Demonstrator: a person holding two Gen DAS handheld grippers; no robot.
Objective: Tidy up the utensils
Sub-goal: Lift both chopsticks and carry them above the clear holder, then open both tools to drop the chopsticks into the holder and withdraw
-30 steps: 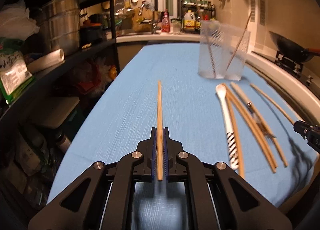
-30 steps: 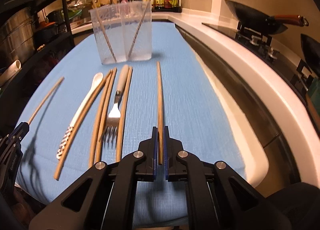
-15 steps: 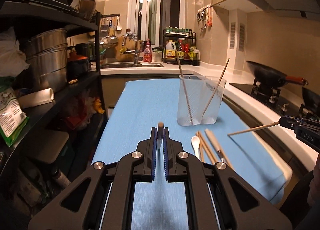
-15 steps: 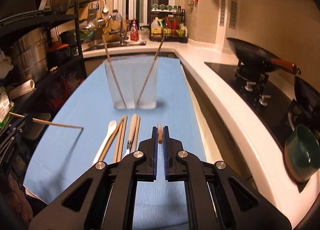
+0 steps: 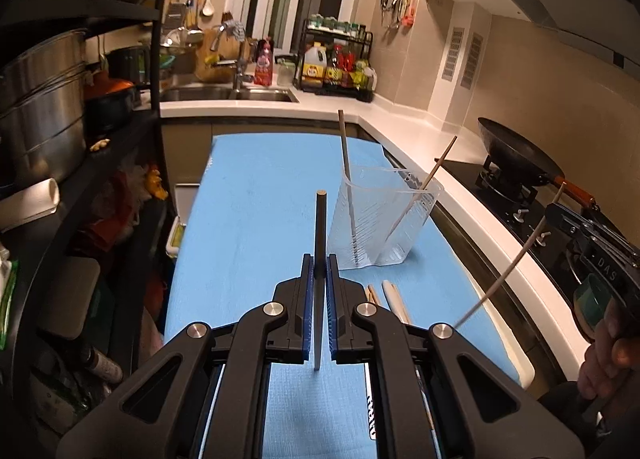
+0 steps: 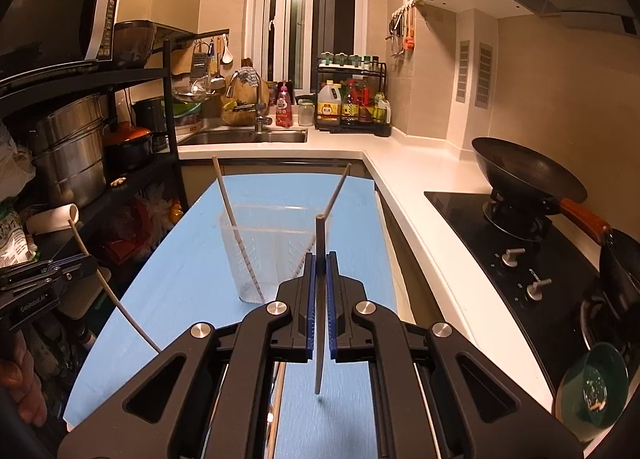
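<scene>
My left gripper point(image 5: 319, 263) is shut on a wooden chopstick point(image 5: 319, 227) that stands nearly upright between its blue pads, high above the blue mat point(image 5: 248, 219). My right gripper point(image 6: 319, 261) is shut on another chopstick point(image 6: 319, 243), held the same way. A clear plastic holder point(image 5: 380, 219) with two chopsticks leaning in it stands on the mat ahead. In the right wrist view the holder point(image 6: 268, 251) lies just beyond the fingers. Below the left gripper, a white spoon point(image 5: 394, 297) and more chopsticks lie on the mat, mostly hidden.
Black shelving with steel pots point(image 5: 40, 107) lines the left side. A white counter point(image 6: 432, 219) and a hob with a black wok point(image 6: 524, 175) run along the right. A sink point(image 6: 244, 137) and a bottle rack sit at the far end. A green bowl point(image 6: 596, 387) is near the hob.
Both grippers have risen from the mat, each lifting its chopstick. The chopsticks have swung from lying flat to near upright. The holder now sits lower and closer in both views.
</scene>
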